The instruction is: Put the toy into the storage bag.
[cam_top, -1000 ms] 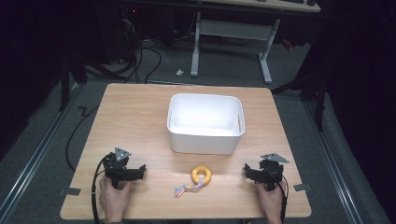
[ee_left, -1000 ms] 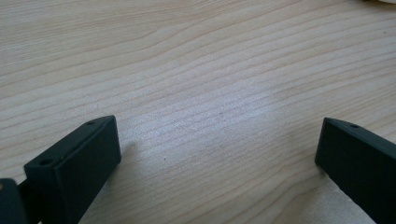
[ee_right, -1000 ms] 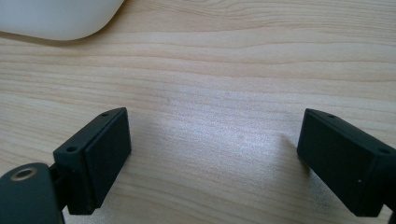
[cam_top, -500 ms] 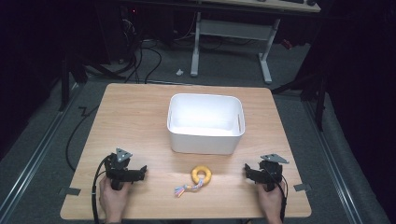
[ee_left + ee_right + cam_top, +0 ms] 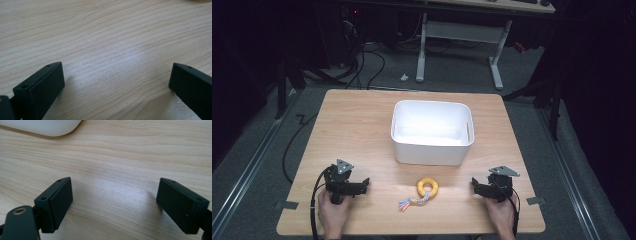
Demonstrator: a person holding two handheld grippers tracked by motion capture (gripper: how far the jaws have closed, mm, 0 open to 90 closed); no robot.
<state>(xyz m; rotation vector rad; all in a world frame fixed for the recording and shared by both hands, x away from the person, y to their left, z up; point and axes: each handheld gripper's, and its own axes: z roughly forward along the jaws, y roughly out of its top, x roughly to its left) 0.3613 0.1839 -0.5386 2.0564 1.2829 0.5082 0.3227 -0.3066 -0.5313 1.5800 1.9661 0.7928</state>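
A yellow ring toy [image 5: 427,187] with a short multicoloured rope tail [image 5: 409,202] lies on the wooden table [image 5: 357,130], just in front of a white bin [image 5: 432,131]. My left gripper [image 5: 362,186] rests on the table left of the toy, held by a hand. In the left gripper view its jaws stand wide apart over bare wood, so the left gripper [image 5: 116,82] is open. My right gripper [image 5: 475,186] sits right of the toy. The right gripper [image 5: 115,200] is open too, with the bin's corner [image 5: 45,126] at the top of that view.
The white bin is empty and stands at the table's middle. Small tape marks [image 5: 286,204] sit near both front corners. Beyond the table are a dark floor, cables and a desk frame [image 5: 457,35].
The left gripper has shifted slightly and turned toward the toy. The toy, the bin and the right gripper stay where they were.
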